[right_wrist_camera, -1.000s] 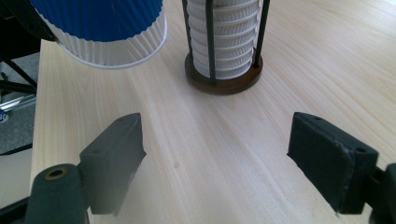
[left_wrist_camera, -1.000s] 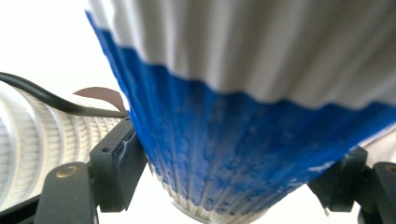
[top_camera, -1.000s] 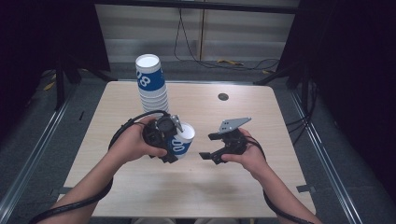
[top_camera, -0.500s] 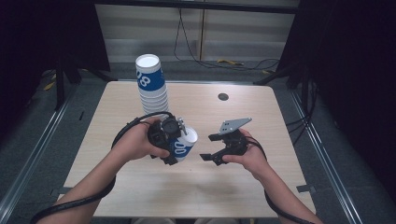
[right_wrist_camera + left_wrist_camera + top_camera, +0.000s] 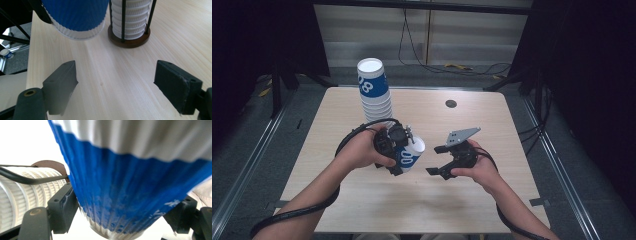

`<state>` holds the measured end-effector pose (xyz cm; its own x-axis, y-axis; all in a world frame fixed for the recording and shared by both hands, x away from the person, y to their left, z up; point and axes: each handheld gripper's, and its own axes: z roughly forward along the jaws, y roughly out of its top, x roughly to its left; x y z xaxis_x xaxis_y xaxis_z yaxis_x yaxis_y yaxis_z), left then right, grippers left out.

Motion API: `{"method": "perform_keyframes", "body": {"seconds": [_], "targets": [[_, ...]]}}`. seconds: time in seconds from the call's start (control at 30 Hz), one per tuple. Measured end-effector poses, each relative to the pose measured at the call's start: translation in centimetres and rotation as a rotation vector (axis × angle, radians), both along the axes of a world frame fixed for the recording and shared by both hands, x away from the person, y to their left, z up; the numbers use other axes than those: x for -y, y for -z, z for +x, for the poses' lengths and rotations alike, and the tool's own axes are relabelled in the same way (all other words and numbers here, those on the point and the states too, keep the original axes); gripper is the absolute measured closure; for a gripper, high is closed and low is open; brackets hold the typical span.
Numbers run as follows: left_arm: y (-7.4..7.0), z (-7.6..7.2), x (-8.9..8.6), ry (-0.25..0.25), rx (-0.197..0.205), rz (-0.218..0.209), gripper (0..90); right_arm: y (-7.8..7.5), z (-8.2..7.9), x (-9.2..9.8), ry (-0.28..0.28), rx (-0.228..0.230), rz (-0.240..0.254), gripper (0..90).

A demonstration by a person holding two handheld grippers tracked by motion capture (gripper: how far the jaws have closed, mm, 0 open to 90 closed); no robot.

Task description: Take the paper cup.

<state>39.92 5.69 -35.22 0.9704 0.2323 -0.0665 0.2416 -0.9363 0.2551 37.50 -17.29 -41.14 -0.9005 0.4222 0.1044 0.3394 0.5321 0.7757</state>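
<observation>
A blue and white ribbed paper cup [image 5: 412, 154] is held tilted above the middle of the table, with my left gripper [image 5: 403, 151] shut on it. In the left gripper view the cup [image 5: 130, 177] sits between both jaws, which press on its sides. A tall stack of the same cups [image 5: 374, 92] stands in a wire holder at the back left. My right gripper [image 5: 433, 160] hovers just right of the cup, open with nothing in it. In the right gripper view its jaws [image 5: 117, 75] stand wide apart over bare wood, with the held cup [image 5: 75, 17] ahead.
The holder's round brown base [image 5: 130, 41] rests on the light wooden table [image 5: 492, 125]. A small black round hole [image 5: 451, 103] lies at the back right. A black cable [image 5: 357, 135] loops from the left gripper. Dark floor and metal rails surround the table.
The left gripper and its cup have shifted only very slightly. The right gripper has stayed where it was.
</observation>
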Motion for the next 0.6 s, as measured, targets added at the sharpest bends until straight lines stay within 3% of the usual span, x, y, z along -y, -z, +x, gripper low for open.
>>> {"method": "perform_keyframes", "body": {"seconds": [0.2,0.6], "targets": [[-0.03,0.07,0.17,0.006,-0.005,0.02,22.5,-0.47,-0.07,-0.17,-0.024,0.007,0.0,17.6],[0.07,0.37,0.55,0.003,-0.001,0.019,22.2,-1.04,-0.11,-0.45,-0.044,0.015,-0.003,17.6]]}}
